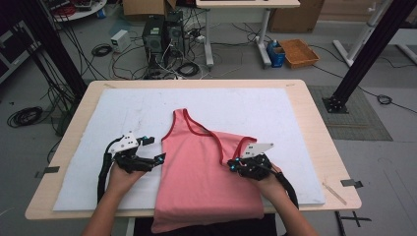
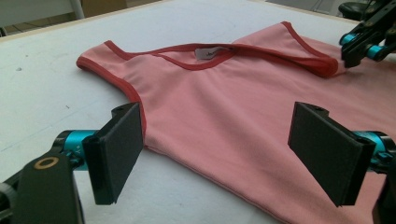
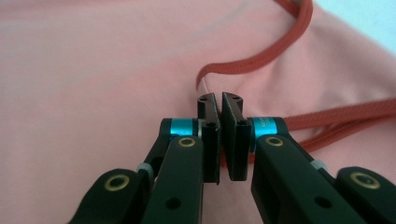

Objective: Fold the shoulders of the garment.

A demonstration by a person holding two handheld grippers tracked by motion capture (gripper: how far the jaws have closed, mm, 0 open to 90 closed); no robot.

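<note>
A pink tank top [image 1: 196, 167] with red trim lies on the white mat [image 1: 123, 113], its hem hanging over the table's near edge. Its right shoulder strap [image 1: 241, 143] is folded inward over the body. My right gripper [image 1: 231, 164] is shut on the fabric by that strap's red edge; in the right gripper view the jaws [image 3: 220, 100] pinch the tank top [image 3: 93, 70] with a hairline gap between them. My left gripper [image 1: 156, 149] stands open at the shirt's left side. Its pads [image 2: 116, 149] straddle the side edge of the tank top [image 2: 224, 102] below the armhole. The right gripper [image 2: 348, 58] shows far off.
The wooden table [image 1: 314, 113] borders the mat on all sides. A thin stick [image 1: 334, 192] lies at the near right corner. Beyond the table, the floor holds computer towers [image 1: 162, 34], cables, an orange basket [image 1: 299, 52] and black frame posts [image 1: 366, 54].
</note>
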